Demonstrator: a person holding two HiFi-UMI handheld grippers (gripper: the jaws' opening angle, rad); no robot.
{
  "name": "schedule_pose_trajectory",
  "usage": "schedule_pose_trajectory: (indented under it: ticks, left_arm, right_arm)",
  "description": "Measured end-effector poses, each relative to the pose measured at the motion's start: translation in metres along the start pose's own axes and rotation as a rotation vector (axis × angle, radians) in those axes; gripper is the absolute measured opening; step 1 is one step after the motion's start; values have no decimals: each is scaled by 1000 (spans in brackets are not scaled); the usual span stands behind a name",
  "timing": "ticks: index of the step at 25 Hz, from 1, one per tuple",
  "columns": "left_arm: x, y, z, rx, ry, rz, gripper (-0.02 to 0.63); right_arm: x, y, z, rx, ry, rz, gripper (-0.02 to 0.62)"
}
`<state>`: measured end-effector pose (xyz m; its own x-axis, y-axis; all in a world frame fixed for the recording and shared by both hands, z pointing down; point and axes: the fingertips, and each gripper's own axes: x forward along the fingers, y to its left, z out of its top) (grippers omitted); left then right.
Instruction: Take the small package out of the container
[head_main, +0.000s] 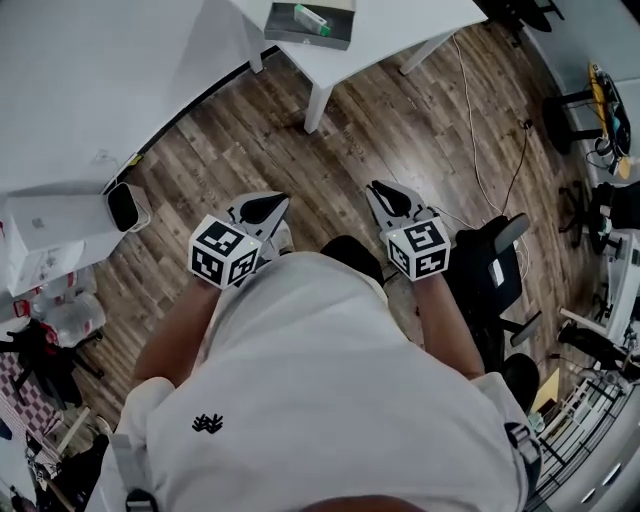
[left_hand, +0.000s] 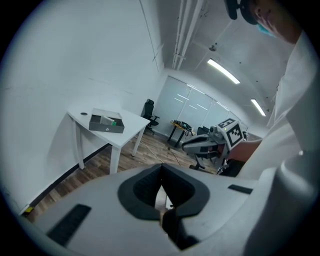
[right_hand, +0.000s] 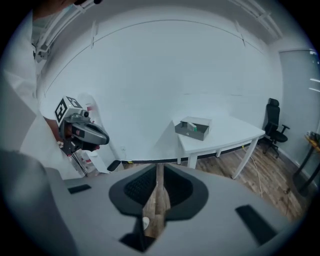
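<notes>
A grey open container (head_main: 310, 30) stands on a white table (head_main: 410, 25) at the top of the head view, with a small green-and-white package (head_main: 311, 18) inside it. Both grippers are held close to the person's body over the wooden floor, far from the table. The left gripper (head_main: 262, 208) has its jaws together with nothing in them. On the right gripper (head_main: 395, 198) the jaws stand slightly apart, and only floor shows between them (right_hand: 159, 192). The container (left_hand: 106, 124) and package (left_hand: 111, 120) show far off in the left gripper view, and the container (right_hand: 192, 129) again in the right gripper view.
White boxes (head_main: 45, 240) and a small white bin (head_main: 128, 207) sit by the wall at left. A black chair (head_main: 495, 265) stands right of the person. A cable (head_main: 480, 150) runs across the floor. An office chair (right_hand: 274, 125) stands beyond the table.
</notes>
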<state>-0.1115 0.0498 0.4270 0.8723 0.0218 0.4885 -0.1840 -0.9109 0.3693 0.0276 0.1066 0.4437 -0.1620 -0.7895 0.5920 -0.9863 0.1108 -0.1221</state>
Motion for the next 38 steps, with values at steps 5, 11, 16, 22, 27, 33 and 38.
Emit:
schedule_pose_trajectory:
  ticks: [5, 11, 16, 22, 27, 33, 38]
  left_arm:
    - [-9, 36, 15, -36, -39, 45, 6]
    - [-16, 82, 27, -83, -67, 150, 7]
    - [-7, 108, 45, -96, -77, 229, 6]
    - [8, 135, 83, -110, -129, 347, 8]
    - [17, 150, 101, -136, -154, 431, 8]
    - [16, 170, 113, -177, -166, 538, 8]
    - [13, 180, 115, -228, -175, 628, 8]
  right_arm:
    - [39, -15, 37, -35, -3, 15, 48]
    - [94, -46, 78, -95, -6, 57, 49]
    - [139, -83, 110, -135, 4, 108, 57]
    - [198, -125, 152, -195, 18, 174, 76]
    - [248, -156, 175, -228, 27, 206, 92]
    - [309, -181, 188, -279, 61, 224, 110]
    - [355, -200, 187, -314, 106, 227, 125]
